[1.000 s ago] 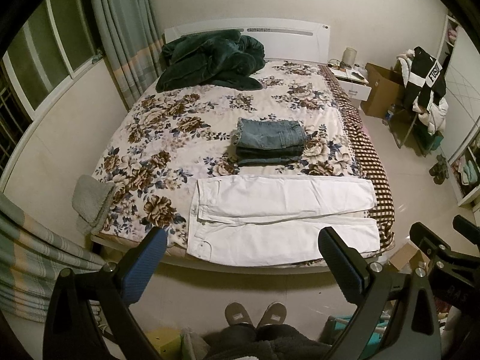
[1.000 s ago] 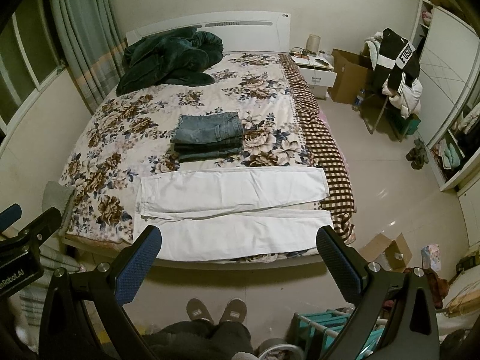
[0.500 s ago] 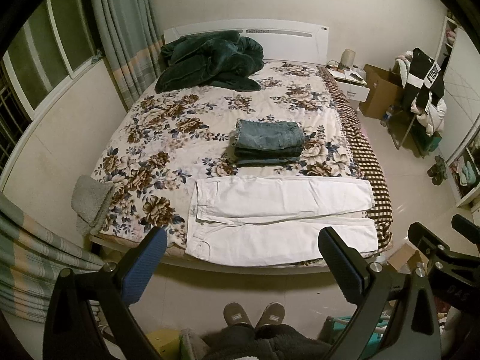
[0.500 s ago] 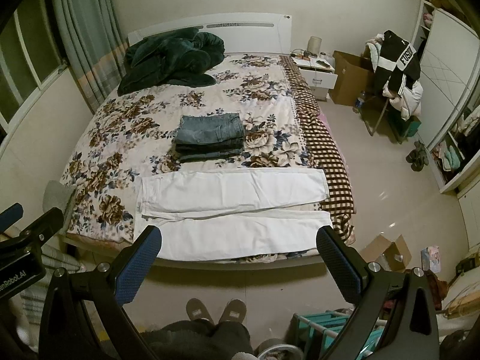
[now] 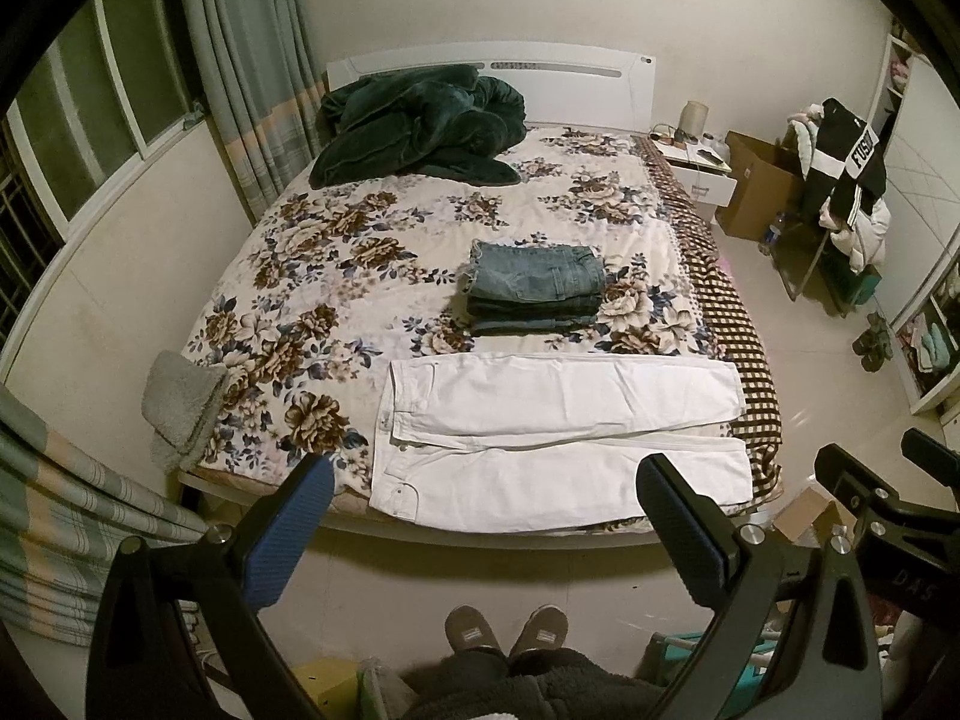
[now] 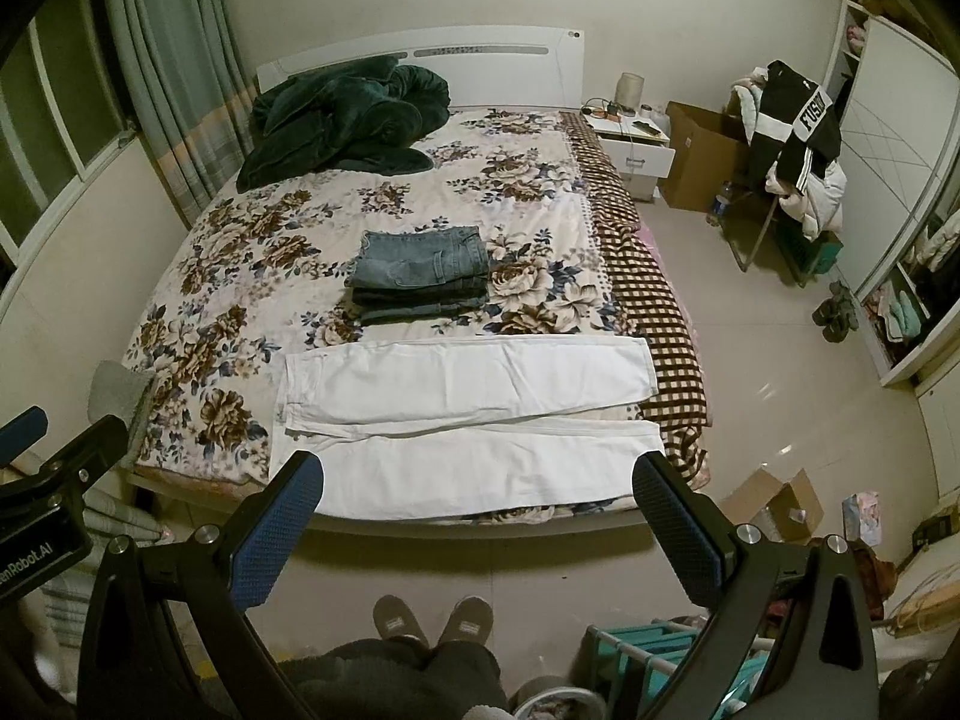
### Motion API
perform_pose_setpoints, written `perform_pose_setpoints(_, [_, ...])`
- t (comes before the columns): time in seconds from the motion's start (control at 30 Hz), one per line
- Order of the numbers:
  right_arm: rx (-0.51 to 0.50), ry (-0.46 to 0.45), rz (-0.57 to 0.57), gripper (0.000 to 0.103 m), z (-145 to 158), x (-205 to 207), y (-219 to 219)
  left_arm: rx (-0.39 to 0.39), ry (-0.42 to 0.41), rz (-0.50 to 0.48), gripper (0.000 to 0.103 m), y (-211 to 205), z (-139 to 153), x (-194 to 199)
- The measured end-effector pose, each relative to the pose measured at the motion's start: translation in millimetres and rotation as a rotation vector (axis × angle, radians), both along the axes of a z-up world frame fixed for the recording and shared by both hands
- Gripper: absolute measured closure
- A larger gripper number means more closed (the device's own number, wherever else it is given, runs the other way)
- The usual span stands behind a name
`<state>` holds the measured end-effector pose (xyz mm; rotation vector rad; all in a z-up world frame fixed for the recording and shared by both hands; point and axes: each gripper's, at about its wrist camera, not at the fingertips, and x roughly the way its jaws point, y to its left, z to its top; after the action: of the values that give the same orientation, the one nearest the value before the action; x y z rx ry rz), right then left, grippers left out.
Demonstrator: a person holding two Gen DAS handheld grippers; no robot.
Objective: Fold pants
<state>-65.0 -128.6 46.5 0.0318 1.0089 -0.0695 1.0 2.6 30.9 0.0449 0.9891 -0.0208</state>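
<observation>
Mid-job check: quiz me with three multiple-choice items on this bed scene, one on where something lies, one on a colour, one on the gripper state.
1. Where does the stack of folded blue denim jeans lie relative to the flat white cotton pants?
A. On top of them
B. Farther up the bed, apart from them
C. On the floor

2. What colour is the rumpled plush blanket by the headboard?
A. Dark green
B. Red
C. Yellow

3. How do the left gripper and right gripper stand?
A. Both shut on cloth
B. One shut
C. Both open, holding nothing

Answers: 1 B, floral quilt shows between them; 2 A, it reads deep green in both views; 3 C, each pair of fingers is spread wide with only air between.
</observation>
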Motion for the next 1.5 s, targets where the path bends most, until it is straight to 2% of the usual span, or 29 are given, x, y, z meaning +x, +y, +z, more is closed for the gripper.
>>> perform_pose_setpoints(0.43, [0.025,0.010,0.011,0.000,1.8,-1.3,1.2,0.010,-0.005,0.009,0.000,-6.0,6.0,3.6])
perform_pose_setpoints(0.53, [0.023,0.005,0.008,0.000,1.5,-2.8,-6.7,0.033,-0.034,0.035,0.000,-11.4,8.0,13.6])
perform_pose_setpoints(0.57, [0.021,0.006,0.005,0.000,-1.7,-1.7,-11.3,0.035,-0.038,0.040,0.000,-15.2,6.9,9.1])
perform_pose_setpoints(0.8, [0.007,0.025,-0.026,0.000,-38.1,30.9,-37.1,0.085,-0.085,0.117,0.000,-21.0,-17.1,46.1])
perform_pose_setpoints(1.07, [-0.026,0.049,-0.075,0.000,-90.0,90.6,-71.0,0.118,-0.060,0.166,0.000,-22.6,-66.9,93.9])
perform_pose_setpoints(1.2, [-0.035,0.071,-0.119,0.000,-125.0,136.7,-90.6,0.129,-0.016,0.183,0.000,-21.5,-101.8,137.1])
perform_pose_setpoints(1.4, [0.000,0.130,-0.205,0.000,-200.7,225.6,-122.0,0.116,0.069,0.216,0.000,-7.6,-173.3,218.6])
perform_pose_setpoints(1.47, [0.005,0.147,-0.245,0.000,-235.2,262.5,-133.6,0.091,0.107,0.231,0.000,-0.4,-197.1,242.8])
perform_pose_setpoints(1.5, [0.013,0.160,-0.265,0.000,-252.5,279.6,-139.0,0.078,0.138,0.251,0.000,5.0,-218.0,260.5])
